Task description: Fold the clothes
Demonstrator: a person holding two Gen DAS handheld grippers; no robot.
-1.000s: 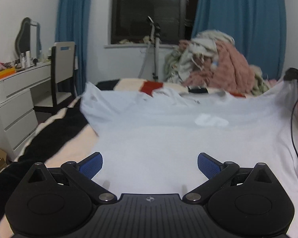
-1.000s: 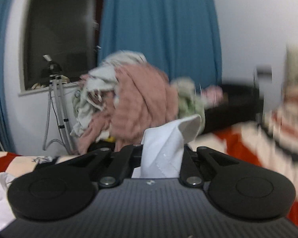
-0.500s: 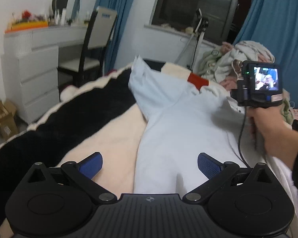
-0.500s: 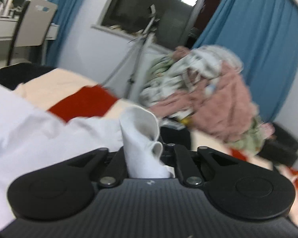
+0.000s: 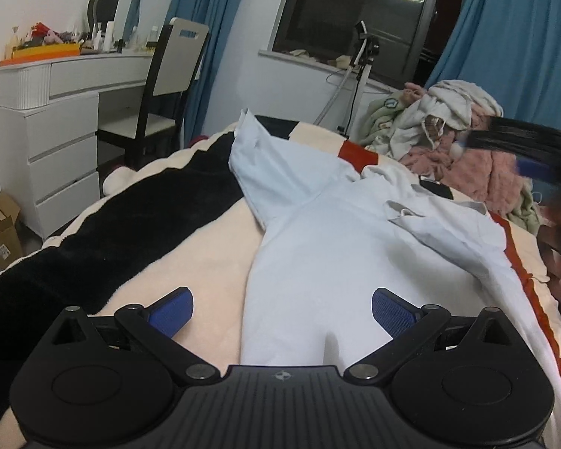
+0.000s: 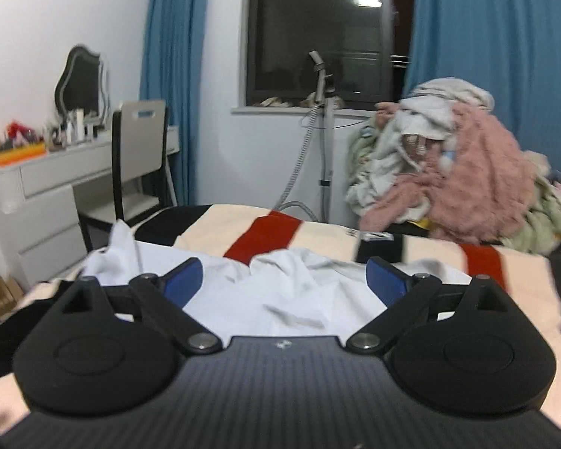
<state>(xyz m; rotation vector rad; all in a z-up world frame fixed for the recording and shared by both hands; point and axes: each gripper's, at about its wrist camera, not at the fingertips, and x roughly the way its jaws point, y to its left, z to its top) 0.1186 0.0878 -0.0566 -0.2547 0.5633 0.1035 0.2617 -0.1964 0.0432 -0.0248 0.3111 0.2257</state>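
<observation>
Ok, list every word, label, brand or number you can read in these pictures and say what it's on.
No text reads clearly.
Left gripper: small emblem on its body, no letters.
Right gripper: the same small emblem, no letters.
Cardboard box: a small printed label, too small to read.
Black tag on the blanket: blurred, nothing legible.
Chair: a blue strip on its back, unreadable.

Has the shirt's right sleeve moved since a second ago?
Yes. The sleeve, then pinched up at the shirt's outer edge, now lies folded inward, away from the clothes pile. The right gripper has just opened, empty.
</observation>
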